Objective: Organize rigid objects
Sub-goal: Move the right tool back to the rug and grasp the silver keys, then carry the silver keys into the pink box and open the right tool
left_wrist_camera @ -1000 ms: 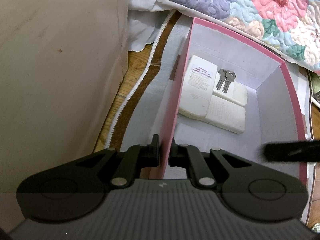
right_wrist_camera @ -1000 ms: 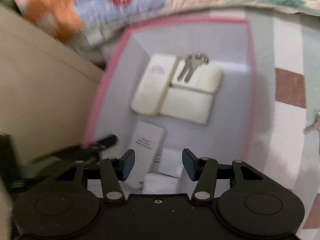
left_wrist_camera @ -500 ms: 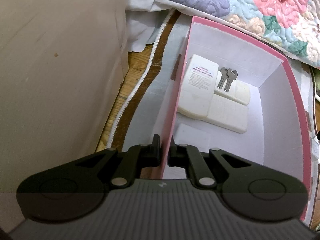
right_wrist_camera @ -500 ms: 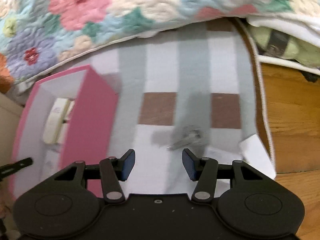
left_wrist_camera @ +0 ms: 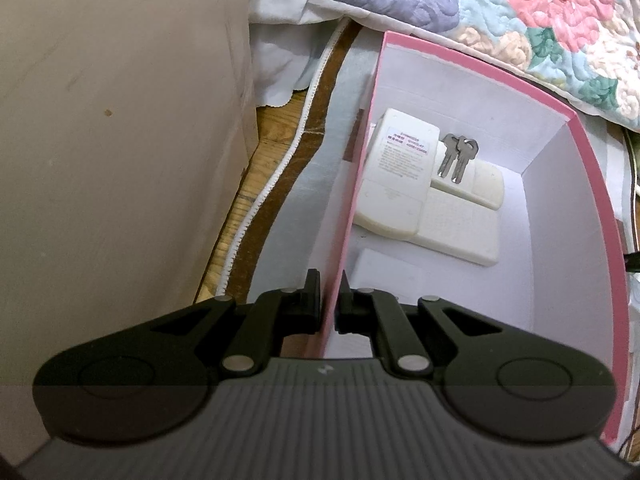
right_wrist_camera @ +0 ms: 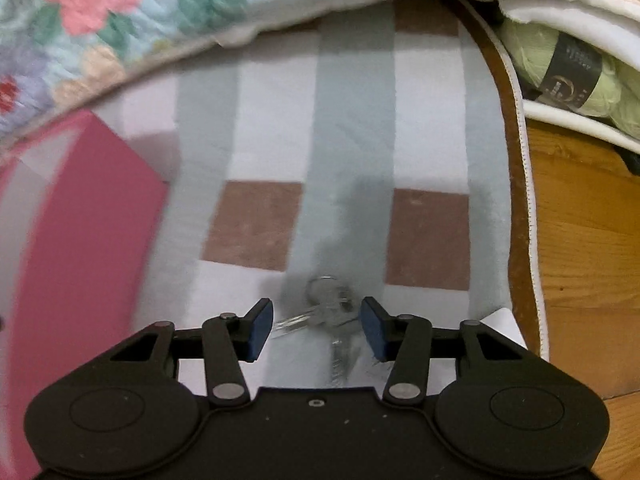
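Note:
My left gripper (left_wrist_camera: 329, 304) is shut on the near left wall of a pink box (left_wrist_camera: 596, 216) with a white inside. In the box lie three cream-white plastic blocks (left_wrist_camera: 404, 176) with a pair of keys (left_wrist_camera: 456, 156) on top, and a white card (left_wrist_camera: 384, 268) near my fingers. My right gripper (right_wrist_camera: 317, 328) is open, just above a bunch of keys on a ring (right_wrist_camera: 332, 312) that lies on the striped mat (right_wrist_camera: 352, 128) between the blue pads. The box's pink outer wall (right_wrist_camera: 80, 240) shows at the left of the right wrist view.
A floral quilt (left_wrist_camera: 500, 12) hangs over the far side. A beige furniture panel (left_wrist_camera: 120, 140) stands left of the box. Wooden floor (right_wrist_camera: 580, 248) lies right of the mat, with green yarn (right_wrist_camera: 568, 64) beyond. A white paper corner (right_wrist_camera: 504, 324) lies by the right fingers.
My right gripper swung out of the box, went right over the mat and came down over the key bunch. My left gripper kept its hold on the box wall.

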A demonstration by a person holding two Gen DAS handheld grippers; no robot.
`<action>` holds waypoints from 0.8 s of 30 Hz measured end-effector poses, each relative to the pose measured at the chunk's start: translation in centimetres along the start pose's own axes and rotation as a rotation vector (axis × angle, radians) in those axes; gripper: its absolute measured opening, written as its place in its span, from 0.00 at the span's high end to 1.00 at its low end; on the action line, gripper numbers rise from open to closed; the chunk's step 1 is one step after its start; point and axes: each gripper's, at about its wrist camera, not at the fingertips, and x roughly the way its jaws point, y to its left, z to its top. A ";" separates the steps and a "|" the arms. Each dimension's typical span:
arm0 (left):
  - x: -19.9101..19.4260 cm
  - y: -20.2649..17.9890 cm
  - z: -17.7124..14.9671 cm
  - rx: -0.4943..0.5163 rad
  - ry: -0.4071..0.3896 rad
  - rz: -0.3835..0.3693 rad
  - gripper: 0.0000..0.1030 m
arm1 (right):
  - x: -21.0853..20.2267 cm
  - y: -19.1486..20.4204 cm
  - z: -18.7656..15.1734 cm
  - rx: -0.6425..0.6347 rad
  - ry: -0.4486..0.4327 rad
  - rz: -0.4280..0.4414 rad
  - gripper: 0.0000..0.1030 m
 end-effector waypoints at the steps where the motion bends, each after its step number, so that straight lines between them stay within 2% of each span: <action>1: 0.1 0.0 0.0 -0.003 0.002 -0.001 0.94 | 0.5 0.1 0.0 0.017 0.006 -0.015 0.43; 3: 0.0 0.1 0.0 -0.006 0.003 -0.003 0.94 | 0.6 0.6 -0.1 0.021 -0.018 -0.021 0.43; 4: 0.0 0.1 0.0 -0.009 0.004 -0.004 0.94 | 0.7 1.2 -0.1 -0.014 -0.025 -0.050 0.54; 5: 0.0 0.1 0.0 -0.009 0.005 -0.006 0.94 | 0.7 1.6 -0.3 -0.042 -0.041 -0.084 0.59; 7: 0.0 0.2 0.0 -0.012 0.005 -0.008 0.94 | 0.6 1.8 -0.7 -0.049 -0.067 -0.090 0.71; 10: 0.0 0.1 -0.1 -0.005 0.002 -0.006 0.94 | -0.3 1.1 -1.0 0.012 -0.126 -0.068 0.71; 14: -0.1 0.0 -0.1 0.001 0.000 -0.001 0.94 | -2.2 0.9 -1.4 0.022 -0.192 -0.013 0.71; 19: -0.2 0.0 -0.1 0.001 -0.002 -0.001 0.94 | -4.8 1.6 -2.0 -0.007 -0.276 0.053 0.71; 24: -0.2 0.1 -0.1 0.000 -0.002 -0.001 0.94 | -7.0 3.0 -2.6 -0.063 -0.348 0.072 0.71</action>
